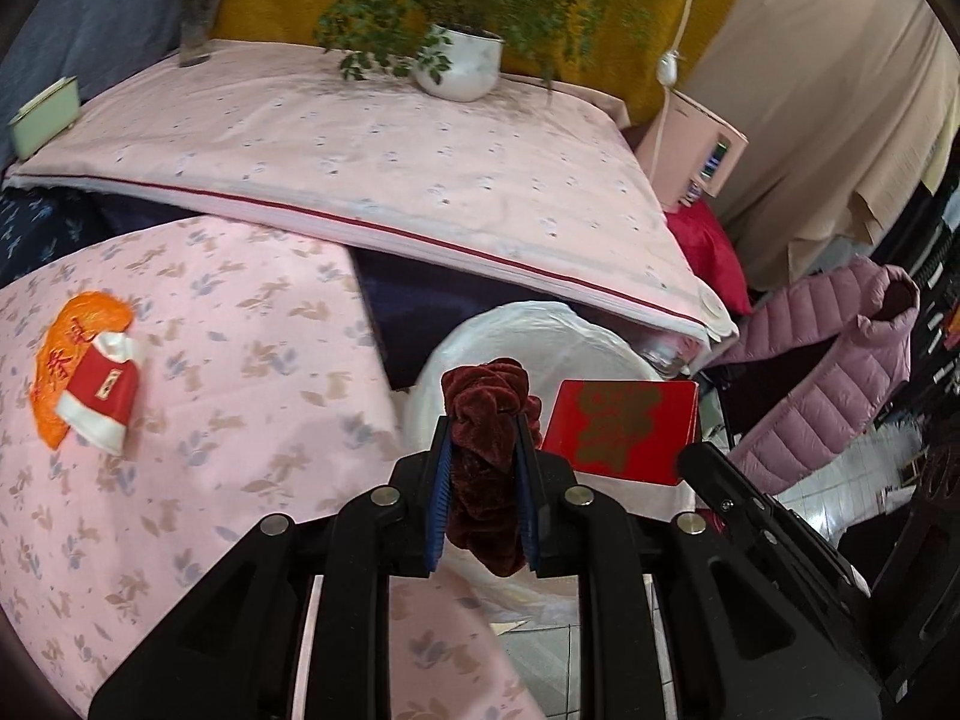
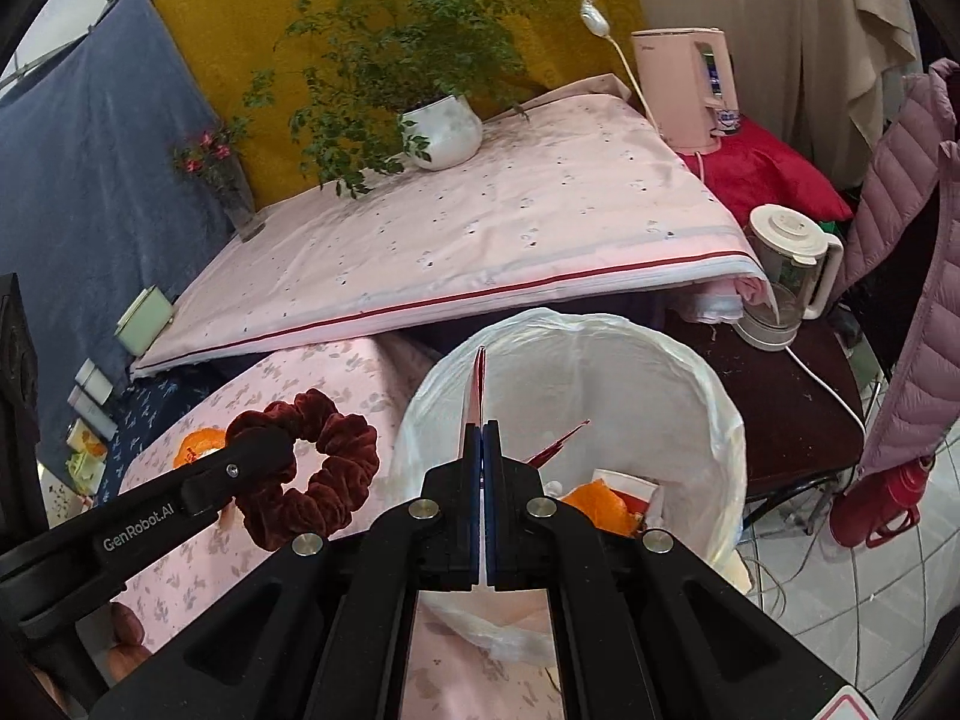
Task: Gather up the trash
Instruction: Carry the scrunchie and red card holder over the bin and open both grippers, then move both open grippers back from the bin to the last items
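Observation:
My left gripper (image 1: 483, 420) is shut on a dark red velvet scrunchie (image 1: 486, 468), held at the near rim of a white-lined trash bin (image 1: 510, 330). The scrunchie also shows in the right wrist view (image 2: 312, 474). My right gripper (image 2: 482, 426) is shut on a thin red envelope with gold print (image 2: 479, 378), seen edge-on over the bin (image 2: 690, 372); its face shows in the left wrist view (image 1: 621, 432). Inside the bin lie orange peel (image 2: 591, 501) and a red-and-white wrapper (image 2: 630, 489). An orange wrapper (image 1: 78, 354) and a red-and-white paper cup (image 1: 102, 402) lie on the pink floral cloth (image 1: 240, 420).
A higher pink-covered table (image 1: 390, 162) holds a potted plant (image 1: 462, 60), a flower vase (image 1: 201, 18) and a green box (image 1: 45, 117). A pink kettle (image 2: 684, 90), a blender jug (image 2: 786, 276), a pink puffer jacket (image 1: 840, 360) and a red flask (image 2: 882, 504) stand to the right.

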Available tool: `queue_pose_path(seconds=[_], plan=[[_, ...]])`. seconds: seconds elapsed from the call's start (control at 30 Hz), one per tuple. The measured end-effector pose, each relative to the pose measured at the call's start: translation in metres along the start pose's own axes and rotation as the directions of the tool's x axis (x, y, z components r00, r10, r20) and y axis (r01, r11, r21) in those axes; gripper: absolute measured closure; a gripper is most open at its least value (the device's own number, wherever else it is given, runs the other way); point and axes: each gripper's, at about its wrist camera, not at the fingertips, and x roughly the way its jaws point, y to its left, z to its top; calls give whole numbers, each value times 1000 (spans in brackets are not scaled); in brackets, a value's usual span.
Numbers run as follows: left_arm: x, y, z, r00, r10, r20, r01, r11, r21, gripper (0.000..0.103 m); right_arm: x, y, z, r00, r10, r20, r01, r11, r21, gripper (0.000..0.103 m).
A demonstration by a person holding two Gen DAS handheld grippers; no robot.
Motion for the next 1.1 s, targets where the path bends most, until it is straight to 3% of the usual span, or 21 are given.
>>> queue_pose_path(seconds=[0.1,0.17,0.2,0.73,0.83,1.0,1.1], plan=[[6,-13,1,999,-30,-19,30,999,12,78,-1,-15,2,1000,-16,2,16,999,29,102],[7,-20,1,1000,-30,-10,30,999,15,54,-1,-22,3,1000,-25,4,24,999,42,102],[6,-22,1,1000,-19,5,19,1000,20,47,-2,-25,3,1000,-27,5,27,999,46,102],[3,0,-1,999,50,18,-50,999,0,46,8,-17,4,1000,-22,-11,22,999,28,102],[3,5,-3,998,61,20,-61,998,-15,39,11,-14,3,999,-28,-16,28,999,21,101],[-1,15,-6,995,92,35,-90,995,-42,26,11,-7,1,999,-42,-13,42,999,-5,91],[-2,22,-7,994,108,35,-106,993,-51,26,10,-2,0,999,-39,-11,38,999,-13,85]])
